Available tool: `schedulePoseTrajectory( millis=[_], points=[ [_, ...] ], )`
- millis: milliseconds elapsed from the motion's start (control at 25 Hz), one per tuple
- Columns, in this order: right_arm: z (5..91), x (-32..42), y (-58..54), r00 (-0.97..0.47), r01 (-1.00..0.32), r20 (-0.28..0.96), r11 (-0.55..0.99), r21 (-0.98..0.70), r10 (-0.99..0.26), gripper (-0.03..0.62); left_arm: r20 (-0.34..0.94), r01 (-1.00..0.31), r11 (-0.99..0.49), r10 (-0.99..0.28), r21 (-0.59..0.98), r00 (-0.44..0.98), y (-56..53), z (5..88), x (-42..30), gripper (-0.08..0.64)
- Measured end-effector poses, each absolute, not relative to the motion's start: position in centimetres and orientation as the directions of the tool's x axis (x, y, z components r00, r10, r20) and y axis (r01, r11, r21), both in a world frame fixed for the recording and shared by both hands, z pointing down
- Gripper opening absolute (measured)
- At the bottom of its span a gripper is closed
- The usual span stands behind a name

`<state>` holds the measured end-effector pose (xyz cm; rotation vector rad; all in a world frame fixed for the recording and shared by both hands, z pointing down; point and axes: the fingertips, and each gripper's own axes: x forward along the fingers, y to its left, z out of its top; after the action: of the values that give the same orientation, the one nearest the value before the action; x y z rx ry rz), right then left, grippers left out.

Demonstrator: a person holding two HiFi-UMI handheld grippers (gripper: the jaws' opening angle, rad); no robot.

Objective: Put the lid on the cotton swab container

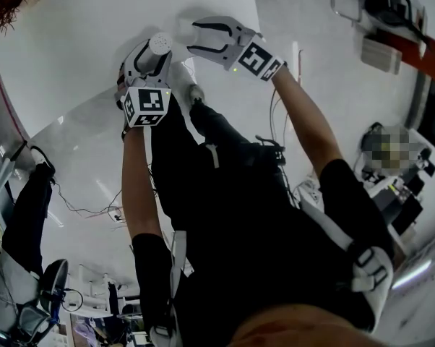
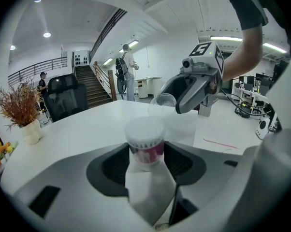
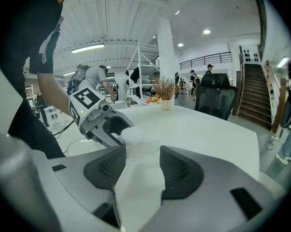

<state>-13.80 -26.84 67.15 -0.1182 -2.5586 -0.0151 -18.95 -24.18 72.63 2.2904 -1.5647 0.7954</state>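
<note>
The person holds two claws over a white table [image 1: 80, 42].

The left claw [image 1: 154, 62] has its jaws closed tight on the cotton swab container [image 2: 144, 143]. The container stands straight up between the two dark pads. Its top is open, so the white swab tips show. A pink band runs round it below the tips. The jaws grip it low down, and its top half sticks up past them.

The right claw [image 1: 212, 38] is up in the air, close to the left claw. It has the lid [image 2: 164, 102] at the tip of its jaws. The lid is round and see-through, so it is hard to spot. The jaws are a little way apart, as wide as the lid between them.

The lid is not on the container. From the left claw's side, it hangs a bit higher than the container's top, past it and off to the right. From the right claw's side, the container shows just beyond the jaw tips, a little to the left, with the lid right beside it. Whether the two touch is too hard to tell.
</note>
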Motion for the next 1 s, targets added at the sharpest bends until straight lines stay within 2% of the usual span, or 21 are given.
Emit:
schedulePoseTrajectory(
  millis=[760, 1000],
  points=[
    [65.6, -17.3, -24.9, -0.832, 0.155, 0.543, 0.988, 0.024, 0.117, 0.216, 0.577, -0.909, -0.408, -0.763, -0.083, 0.290, -23.9, 73.2, -19.6, 0.225],
    [65.4, -18.4, -24.3, -0.862, 0.146, 0.494, 0.989, 0.021, 0.117, 0.207, 0.575, -0.909, -0.408, -0.765, -0.083, 0.290, -23.8, 72.9, -19.5, 0.225]
  ],
)
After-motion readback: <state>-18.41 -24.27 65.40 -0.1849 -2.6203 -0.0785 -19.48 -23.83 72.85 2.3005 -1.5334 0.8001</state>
